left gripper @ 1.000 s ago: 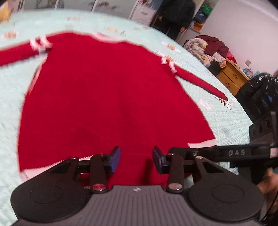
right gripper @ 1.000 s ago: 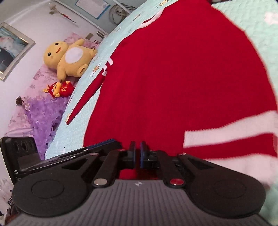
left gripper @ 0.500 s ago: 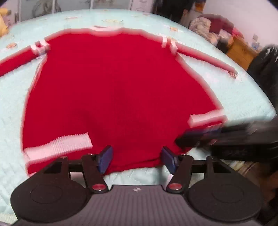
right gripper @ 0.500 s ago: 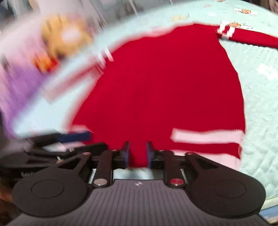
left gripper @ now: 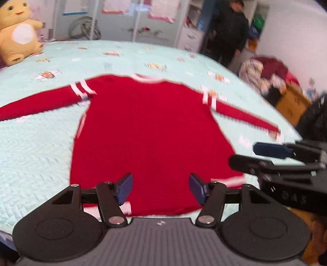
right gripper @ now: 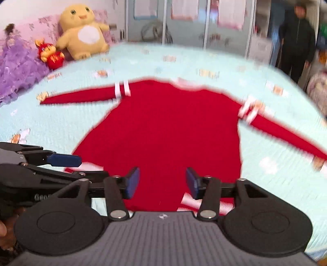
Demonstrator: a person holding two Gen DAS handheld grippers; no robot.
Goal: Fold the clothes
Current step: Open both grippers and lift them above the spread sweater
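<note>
only "das" reads, faintly, on the right gripper [left gripper: 265,155] body in the left wrist view.

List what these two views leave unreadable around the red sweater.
- Sweater hem: both views, partly behind the left gripper and right gripper.
- One cuff: left view, cut by the left edge.
- Bedspread prints: both views, motion-blurred.
- Wall posters: too blurred to read.
</note>
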